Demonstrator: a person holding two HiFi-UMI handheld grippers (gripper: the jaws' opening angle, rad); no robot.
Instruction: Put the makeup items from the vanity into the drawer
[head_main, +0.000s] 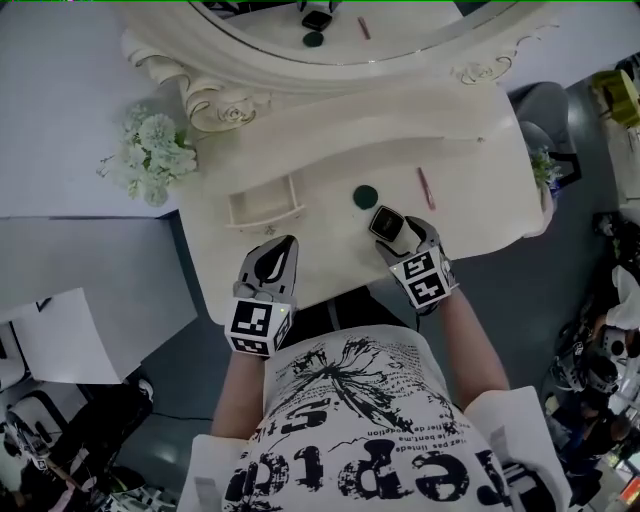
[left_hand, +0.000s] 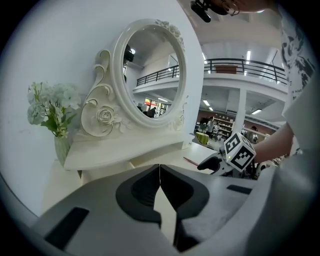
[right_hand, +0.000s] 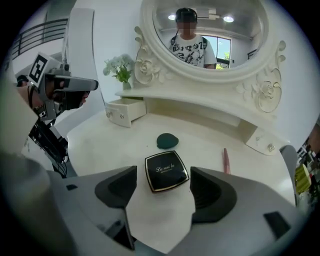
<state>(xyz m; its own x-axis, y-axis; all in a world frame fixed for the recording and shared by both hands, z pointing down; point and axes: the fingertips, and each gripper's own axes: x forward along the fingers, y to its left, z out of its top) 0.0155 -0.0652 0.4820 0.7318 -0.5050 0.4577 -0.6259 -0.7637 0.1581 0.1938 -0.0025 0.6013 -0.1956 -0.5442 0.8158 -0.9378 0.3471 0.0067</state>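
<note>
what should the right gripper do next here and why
Probably close the right gripper on the black compact: it lies flat on the vanity top between the open jaws, with a gap on either side. The drawer already stands open to the left, ready to take it.

- The vanity looks like painted wood: cream, smooth, with a soft sheen.
- The compact has a glossy black lid, seemingly hard plastic, with a shiny gold-coloured rim.
- The sponge, at 12 o'clock from the compact, is dark green and matt.
- The mirror is glass.
- The left gripper has a matt grey plastic shell and black pads.
</note>
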